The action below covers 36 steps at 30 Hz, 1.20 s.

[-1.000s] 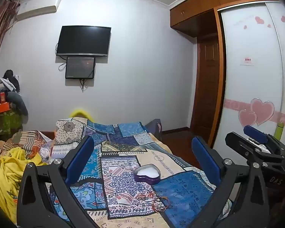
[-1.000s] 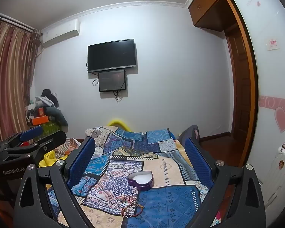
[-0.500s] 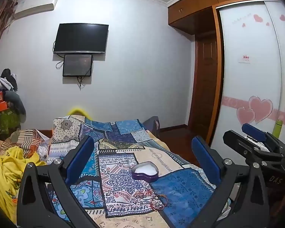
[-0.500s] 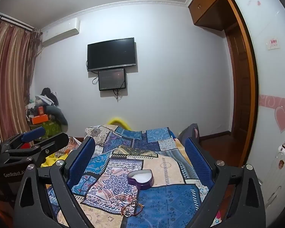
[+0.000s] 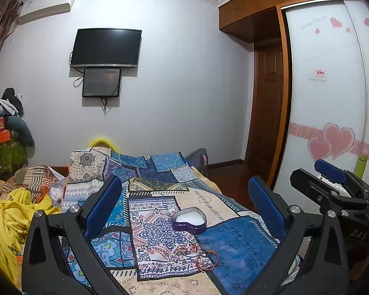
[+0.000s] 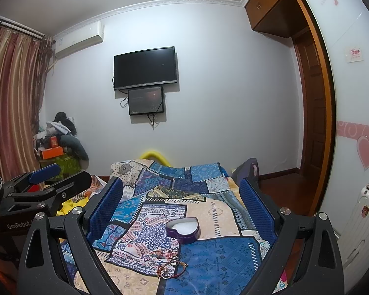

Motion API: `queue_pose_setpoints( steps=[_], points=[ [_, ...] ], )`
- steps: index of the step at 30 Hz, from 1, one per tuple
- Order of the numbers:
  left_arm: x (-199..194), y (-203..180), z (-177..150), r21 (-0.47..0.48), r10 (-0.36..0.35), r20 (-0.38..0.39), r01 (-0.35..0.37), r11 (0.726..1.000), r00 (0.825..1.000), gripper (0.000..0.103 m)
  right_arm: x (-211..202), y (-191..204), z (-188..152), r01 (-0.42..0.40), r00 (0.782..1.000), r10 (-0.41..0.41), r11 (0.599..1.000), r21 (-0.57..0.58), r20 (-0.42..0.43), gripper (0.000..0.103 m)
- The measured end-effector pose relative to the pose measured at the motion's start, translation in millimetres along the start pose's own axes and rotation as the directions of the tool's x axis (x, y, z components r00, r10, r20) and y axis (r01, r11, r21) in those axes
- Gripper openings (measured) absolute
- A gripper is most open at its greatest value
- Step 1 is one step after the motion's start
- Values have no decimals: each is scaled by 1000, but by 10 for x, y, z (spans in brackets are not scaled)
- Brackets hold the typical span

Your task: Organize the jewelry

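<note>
A purple heart-shaped box [image 5: 190,220] with a white lining lies open on the patchwork bedspread [image 5: 236,243]; it also shows in the right wrist view [image 6: 183,229]. A tangle of red and beaded bracelets [image 5: 199,255] lies just in front of it, also seen in the right wrist view [image 6: 169,263]. My left gripper [image 5: 184,204] is open and empty, held above the bed short of the box. My right gripper [image 6: 182,204] is open and empty at about the same height. Each gripper shows at the edge of the other's view.
Crumpled yellow and striped bedding [image 5: 14,211] lies at the left of the bed. A wardrobe with heart-patterned sliding doors [image 5: 327,113] stands to the right, a wooden door [image 5: 268,108] beside it. A cluttered stand [image 6: 54,152] is by the curtain. A white suitcase [image 6: 356,223] stands far right.
Both views have shifted only slightly; the box and bracelets sit a little differently in frame. Both grippers stay open and empty. Nothing on the bed has moved.
</note>
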<state>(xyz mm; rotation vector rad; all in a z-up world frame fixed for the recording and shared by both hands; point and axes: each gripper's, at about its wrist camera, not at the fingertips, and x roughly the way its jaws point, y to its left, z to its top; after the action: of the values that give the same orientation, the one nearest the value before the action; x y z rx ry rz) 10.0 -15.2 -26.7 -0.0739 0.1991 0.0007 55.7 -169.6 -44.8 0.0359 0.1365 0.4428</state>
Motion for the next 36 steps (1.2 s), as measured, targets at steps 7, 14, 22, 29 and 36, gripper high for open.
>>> queue_pose_setpoints(
  steps=[7,14,22,29,36],
  points=[
    [-2,32,45,-4,0,-9,0,1000,1000,103,0,14,-16,-1,1000,1,1000,-3,-1,94],
    [0,59,82,-13,-6,-16,6,1000,1000,103,2,19,-20,-1,1000,1,1000,-6,-3,94],
    [7,73,87,-14,5,-15,-6,1000,1000,103,7,39,-34,-3,1000,3,1000,-13,-2,94],
    [20,40,76,-4,16,-20,-16,1000,1000,103,6,43,-37,-3,1000,3,1000,-13,-2,94],
    [27,55,98,-12,12,-21,-12,1000,1000,103,28,27,-19,-2,1000,2,1000,-10,-11,94]
  ],
)
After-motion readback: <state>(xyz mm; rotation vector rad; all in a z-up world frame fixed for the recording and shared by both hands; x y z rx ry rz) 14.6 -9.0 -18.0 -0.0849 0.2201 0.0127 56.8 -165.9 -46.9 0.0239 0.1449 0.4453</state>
